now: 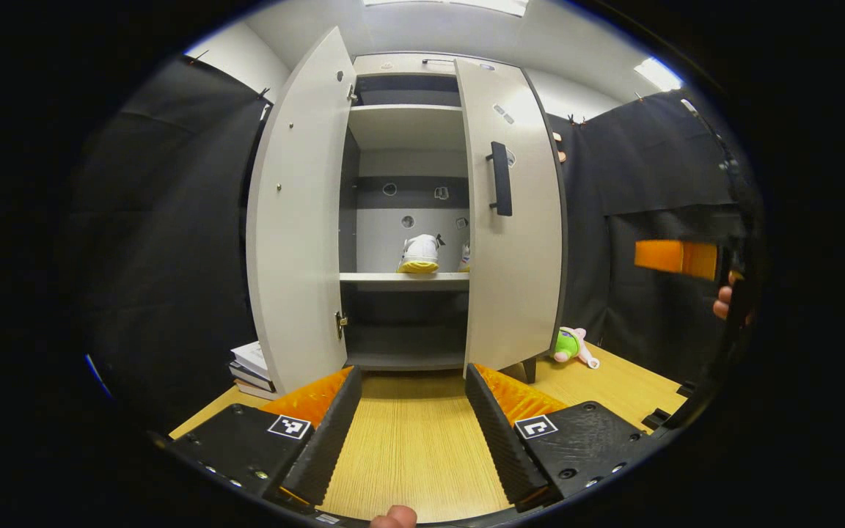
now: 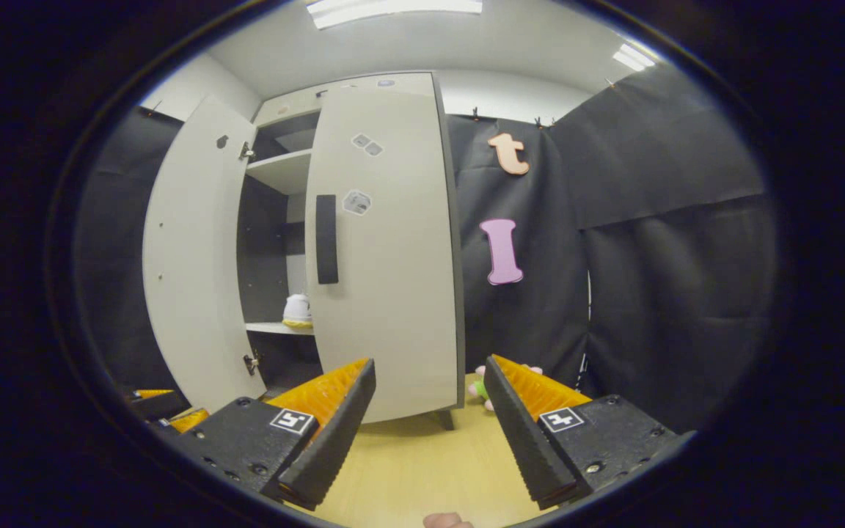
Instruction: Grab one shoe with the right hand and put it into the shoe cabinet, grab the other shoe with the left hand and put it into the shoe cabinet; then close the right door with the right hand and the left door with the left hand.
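Now both shoes are sitting on the middle shelf (image 1: 402,278) inside the shoe cabinet (image 1: 408,125): one white shoe (image 1: 420,254) in plain sight, the other shoe (image 1: 464,257) peeking out behind the right door (image 1: 514,220). That door is standing partly closed, and the left door (image 1: 298,220) is hanging wide open. The left gripper (image 1: 411,433) and the right gripper (image 2: 430,433) are both spreading their jaws apart, holding nothing, over the wooden table (image 1: 411,447).

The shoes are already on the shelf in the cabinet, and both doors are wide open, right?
Not quite. The shoes do sit on the shelf in the cabinet, but only the left door is wide open. The right door is swung almost shut, covering much of the opening, as the left gripper view shows.
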Demonstrator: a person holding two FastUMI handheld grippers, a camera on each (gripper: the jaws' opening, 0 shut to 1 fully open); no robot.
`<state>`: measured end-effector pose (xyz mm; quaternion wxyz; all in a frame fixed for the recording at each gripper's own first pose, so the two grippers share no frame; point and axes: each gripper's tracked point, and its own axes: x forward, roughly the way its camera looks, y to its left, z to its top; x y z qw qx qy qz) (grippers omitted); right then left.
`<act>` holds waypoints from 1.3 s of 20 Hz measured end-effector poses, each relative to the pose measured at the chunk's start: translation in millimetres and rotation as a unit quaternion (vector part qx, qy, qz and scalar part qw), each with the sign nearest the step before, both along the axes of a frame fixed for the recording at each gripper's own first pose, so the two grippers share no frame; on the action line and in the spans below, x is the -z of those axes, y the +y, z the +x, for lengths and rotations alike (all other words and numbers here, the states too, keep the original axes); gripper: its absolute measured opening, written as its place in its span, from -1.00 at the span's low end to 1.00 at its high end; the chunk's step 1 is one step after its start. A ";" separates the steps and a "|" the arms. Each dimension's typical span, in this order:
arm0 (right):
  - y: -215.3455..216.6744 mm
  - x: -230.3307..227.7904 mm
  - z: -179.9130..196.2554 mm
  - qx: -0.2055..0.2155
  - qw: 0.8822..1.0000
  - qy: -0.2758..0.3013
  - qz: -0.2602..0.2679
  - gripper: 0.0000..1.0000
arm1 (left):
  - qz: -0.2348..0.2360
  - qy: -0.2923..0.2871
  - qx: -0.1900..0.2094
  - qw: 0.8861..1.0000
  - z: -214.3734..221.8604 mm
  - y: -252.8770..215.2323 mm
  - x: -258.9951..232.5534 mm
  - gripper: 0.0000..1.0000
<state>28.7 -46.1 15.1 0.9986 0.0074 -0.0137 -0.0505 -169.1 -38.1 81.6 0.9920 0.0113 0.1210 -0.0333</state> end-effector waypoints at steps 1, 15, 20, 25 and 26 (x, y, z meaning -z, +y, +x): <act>-0.8 10.4 -2.4 0.002 1.000 0.005 0.000 0.94 | 0.000 0.001 0.001 1.000 0.1 -0.7 0.1 0.71; 5.6 50.4 -7.2 -0.010 0.999 0.032 -0.021 0.94 | -0.022 -0.073 -0.037 0.996 6.2 34.9 -72.1 0.73; 6.4 54.2 -4.2 -0.014 0.999 0.039 -0.013 0.94 | -0.011 -0.153 -0.133 0.979 21.9 133.0 -138.4 0.75; 2.8 52.1 -2.4 -0.012 0.999 0.038 -0.005 0.94 | 0.014 -0.195 -0.189 0.962 41.2 208.0 -180.3 0.89; 1.1 53.2 -2.3 -0.010 0.999 0.039 -0.002 1.00 | 0.020 -0.200 -0.198 0.959 47.3 221.9 -187.2 0.90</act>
